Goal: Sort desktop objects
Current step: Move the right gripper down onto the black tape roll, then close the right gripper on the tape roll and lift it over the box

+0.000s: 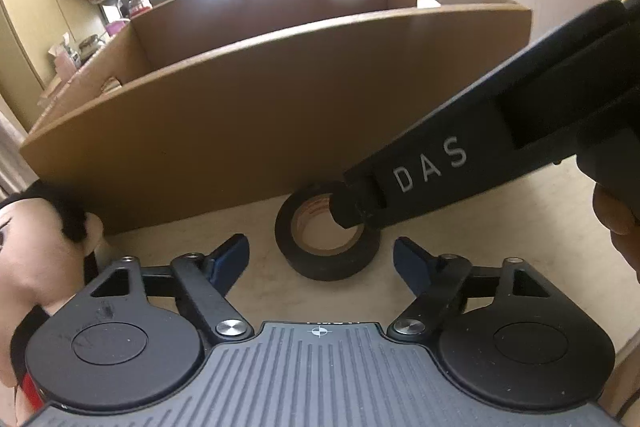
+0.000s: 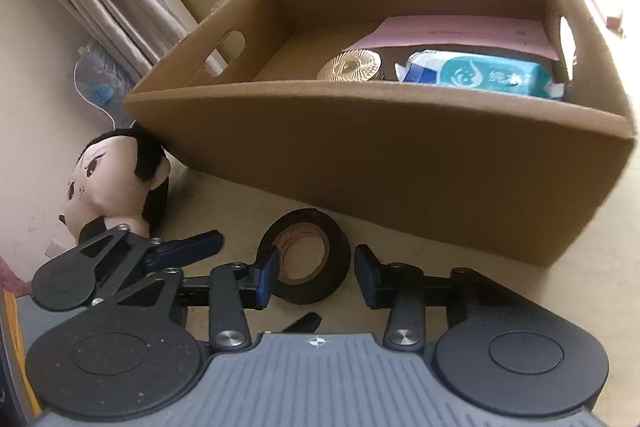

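The tape (image 2: 306, 255) lies flat on the desk (image 1: 500, 227), hole up, just in front of the box (image 2: 400, 163) wall. It has no long axis, so the grip can only go across the ring or over its wall.

The right gripper (image 2: 312, 269) is nearer. Its left finger (image 2: 266, 277) sits at the ring's left wall, seemingly inside the hole, while the right finger stands just off the outer wall with a gap showing. So the jaws bracket the tape without yet clamping it.

The left gripper (image 1: 322, 259) is spread wider. The tape lies just ahead of its tips, roughly centred between them and untouched, and it holds nothing.

A doll (image 2: 116, 183) lies to the left by the box corner. Inside the box are a wipes pack (image 2: 488, 77), a gold disc (image 2: 350, 67) and pink paper (image 2: 460, 33)
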